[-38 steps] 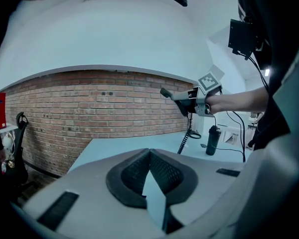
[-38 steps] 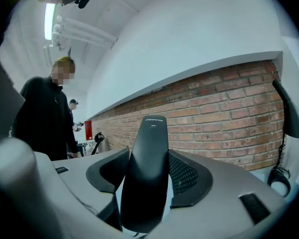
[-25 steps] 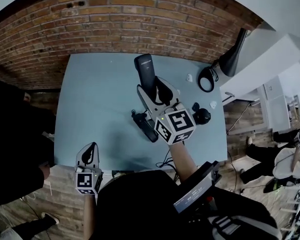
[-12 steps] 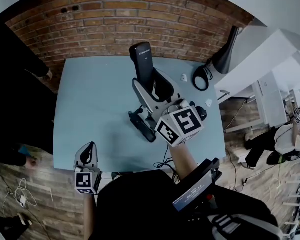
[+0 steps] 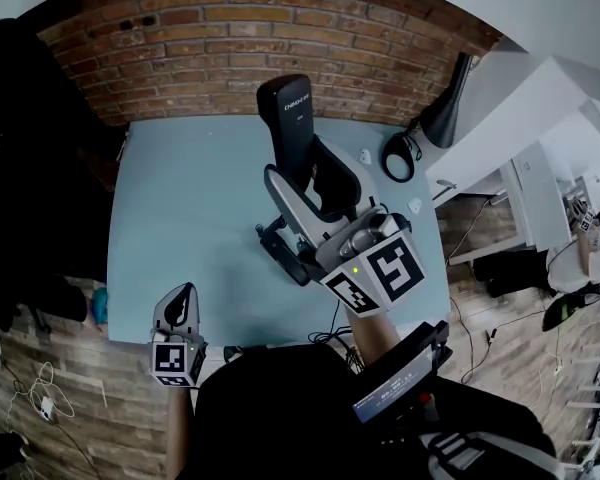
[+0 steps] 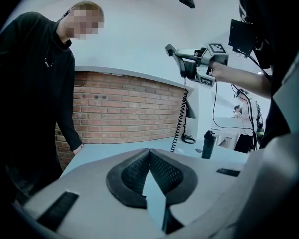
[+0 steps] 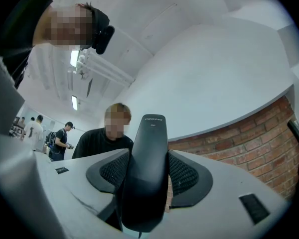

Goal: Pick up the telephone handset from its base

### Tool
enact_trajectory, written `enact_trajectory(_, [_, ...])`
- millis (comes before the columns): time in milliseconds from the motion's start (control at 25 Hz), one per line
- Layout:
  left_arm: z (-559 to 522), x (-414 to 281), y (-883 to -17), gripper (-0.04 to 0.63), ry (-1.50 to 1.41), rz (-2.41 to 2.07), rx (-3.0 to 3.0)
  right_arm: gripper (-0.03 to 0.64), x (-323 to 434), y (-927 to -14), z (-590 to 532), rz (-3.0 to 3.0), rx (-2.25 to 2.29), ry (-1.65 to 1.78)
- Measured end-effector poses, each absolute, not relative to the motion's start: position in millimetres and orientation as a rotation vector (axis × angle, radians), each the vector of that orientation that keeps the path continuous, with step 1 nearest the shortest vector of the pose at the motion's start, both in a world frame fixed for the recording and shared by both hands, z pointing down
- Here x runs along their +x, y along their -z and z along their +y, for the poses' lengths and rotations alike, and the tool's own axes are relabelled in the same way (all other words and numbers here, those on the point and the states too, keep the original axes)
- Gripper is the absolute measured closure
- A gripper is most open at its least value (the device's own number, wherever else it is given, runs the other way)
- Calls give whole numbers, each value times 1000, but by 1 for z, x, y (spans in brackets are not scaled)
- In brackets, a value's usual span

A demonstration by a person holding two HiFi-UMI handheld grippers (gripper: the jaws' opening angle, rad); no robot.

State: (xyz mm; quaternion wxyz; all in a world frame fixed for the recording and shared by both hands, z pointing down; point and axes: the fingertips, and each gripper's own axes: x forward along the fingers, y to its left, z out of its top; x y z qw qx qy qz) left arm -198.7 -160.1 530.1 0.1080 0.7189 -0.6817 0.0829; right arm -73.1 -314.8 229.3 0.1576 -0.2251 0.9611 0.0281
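The handset (image 5: 293, 128) is a long, slim, smooth black bar with a rounded upper end and a small line of pale print just below that end. It stands nearly upright in the right gripper (image 5: 310, 183), whose jaws are clenched on its lower half while the printed end pokes out well past them. In the right gripper view the handset (image 7: 147, 168) fills the gap between the two ribbed pads (image 7: 187, 176), touching both.

The left gripper view shows the right gripper (image 6: 197, 63) high in the air, well above the table (image 6: 114, 151). A coiled black cord (image 6: 180, 116) runs down from below it, and its lower end is hidden behind the left jaws.

The base (image 5: 283, 253), black and low, lies on the blue-grey table (image 5: 190, 198) under and just left of the right gripper, apart from the handset.

The left gripper (image 5: 178, 310) hangs at the table's near edge, well apart from the base. Its jaws are pressed together at the tips with nothing between them (image 6: 149, 156).

A dark capped bottle (image 6: 207, 144) stands upright at the far right of the table; what it holds cannot be seen. A black ring (image 5: 398, 156) lies near the far right corner. A brick wall (image 5: 230, 38) backs the table, and a person in black (image 6: 35, 98) stands at its side.
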Motion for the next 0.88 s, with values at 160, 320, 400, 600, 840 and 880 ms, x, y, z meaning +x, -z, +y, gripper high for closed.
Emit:
enact_trajectory(160, [-167, -195, -529, 581, -246, -1979, 2140, 371, -78, -231, -295, 2742, -538, -122])
enact_trajectory(320, [-171, -192, -527, 581, -246, -1945, 2168, 372, -80, -242, -281, 2727, -461, -87])
enact_trajectory(400, [-173, -190, -529, 581, -254, -1927, 2183, 373, -80, -251, -278, 2740, -458, -81])
enact_trajectory(600, [-179, -187, -533, 581, -270, -1889, 2208, 373, -80, -278, -276, 2779, -477, -42])
enact_trajectory(840, [-188, -179, -528, 581, -270, -1857, 2258, 373, -75, -314, -274, 2830, -510, 25])
enact_trajectory(880, [-189, -178, -527, 581, -274, -1855, 2267, 373, -75, -320, -274, 2838, -518, 36])
